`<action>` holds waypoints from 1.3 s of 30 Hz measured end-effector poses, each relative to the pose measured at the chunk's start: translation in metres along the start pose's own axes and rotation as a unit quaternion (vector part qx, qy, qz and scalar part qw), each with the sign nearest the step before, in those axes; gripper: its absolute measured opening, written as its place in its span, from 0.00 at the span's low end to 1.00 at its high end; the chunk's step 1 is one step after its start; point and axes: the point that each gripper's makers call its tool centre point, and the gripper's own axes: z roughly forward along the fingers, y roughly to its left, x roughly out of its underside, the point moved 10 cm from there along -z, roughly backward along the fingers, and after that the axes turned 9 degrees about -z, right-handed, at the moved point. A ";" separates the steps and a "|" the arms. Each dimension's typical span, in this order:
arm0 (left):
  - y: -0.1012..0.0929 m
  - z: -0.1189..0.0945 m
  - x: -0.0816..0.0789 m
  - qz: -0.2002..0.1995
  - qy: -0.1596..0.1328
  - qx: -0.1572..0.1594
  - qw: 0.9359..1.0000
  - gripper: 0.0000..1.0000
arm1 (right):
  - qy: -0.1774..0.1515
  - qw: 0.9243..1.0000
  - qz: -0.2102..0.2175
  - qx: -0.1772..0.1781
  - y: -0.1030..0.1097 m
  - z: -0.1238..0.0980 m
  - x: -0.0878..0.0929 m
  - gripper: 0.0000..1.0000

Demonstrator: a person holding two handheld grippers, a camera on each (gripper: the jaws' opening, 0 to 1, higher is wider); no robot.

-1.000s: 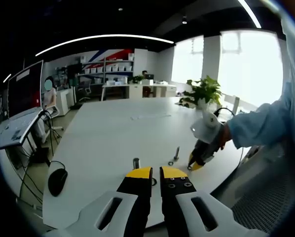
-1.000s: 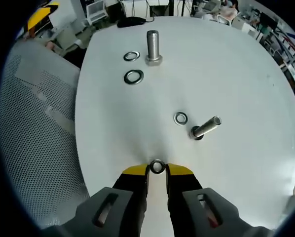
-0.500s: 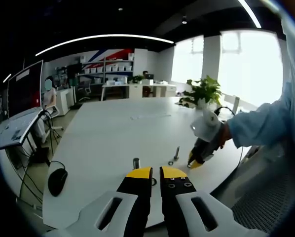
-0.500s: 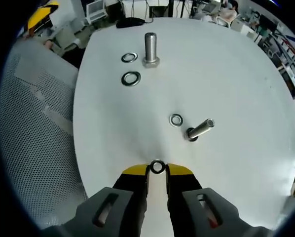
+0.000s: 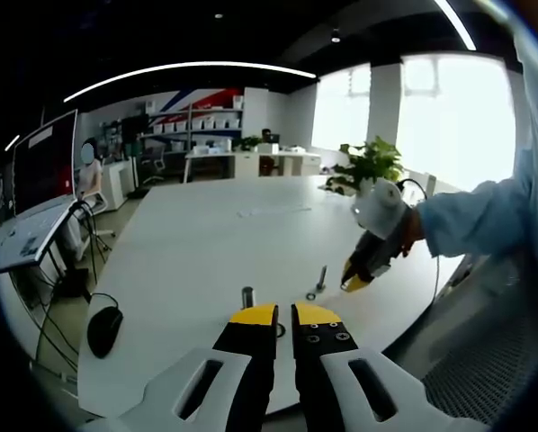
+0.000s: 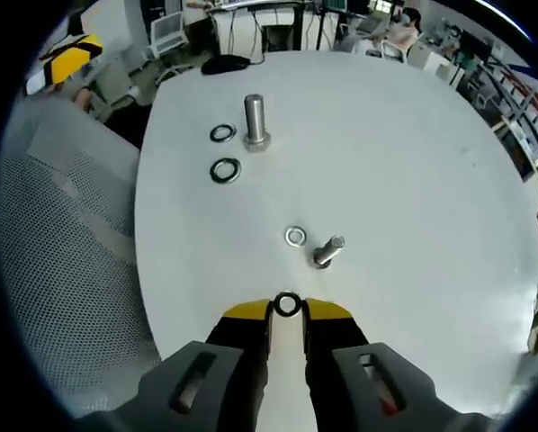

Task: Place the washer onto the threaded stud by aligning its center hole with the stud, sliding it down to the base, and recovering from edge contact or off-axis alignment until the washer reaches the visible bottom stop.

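A small silver washer (image 6: 287, 305), a thin metal ring with a dark center hole, sits pinched between the yellow tips of the right hand-held gripper (image 6: 287, 309) in the right gripper view, held clear above the white worktop (image 6: 413, 162). Just beyond it a slim threaded stud (image 6: 327, 251) stands on its head on the worktop, leaning toward the right in this view, with a second silver washer (image 6: 294, 237) lying flat just beside its base. The held washer hangs near the stud's top but apart from it, a little short of it and to its left. Farther off a thicker stud (image 6: 254, 121) stands upright, and two darker washers (image 6: 224, 170) lie flat next to it, one beside its base and one nearer the camera.

In the left gripper view the left hand-held gripper (image 5: 285, 317) has its yellow-tipped jaws brought close together with only a narrow gap, nothing between them, poised above the near edge of the worktop. The thick stud (image 5: 247, 296) stands just past its tips. To the right the slim stud (image 5: 322, 276) rises from the worktop, and the right hand-held gripper (image 5: 355, 283), gripped by a person's hand (image 5: 404, 236) in a pale blue sleeve (image 5: 476, 225), points down toward it from just beside it. A potted plant (image 5: 372, 169) stands at the worktop's far side, and a black computer mouse (image 5: 104, 328) lies at its left edge.
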 end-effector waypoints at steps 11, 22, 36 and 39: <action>0.000 0.000 0.000 0.001 0.000 0.001 1.000 0.04 | -0.015 1.000 -0.006 0.014 -0.007 -0.013 -0.011 0.15; 0.000 0.000 0.000 -0.001 -0.004 0.000 1.000 0.04 | -0.022 0.999 -0.024 0.022 -0.014 -0.021 -0.023 0.15; 0.000 -0.001 0.000 -0.001 -0.004 -0.001 1.000 0.04 | -0.027 0.999 -0.028 0.025 -0.022 -0.020 -0.035 0.15; 0.000 -0.001 0.000 -0.001 -0.004 -0.002 1.000 0.04 | -0.025 0.999 -0.029 0.026 -0.024 -0.018 -0.036 0.15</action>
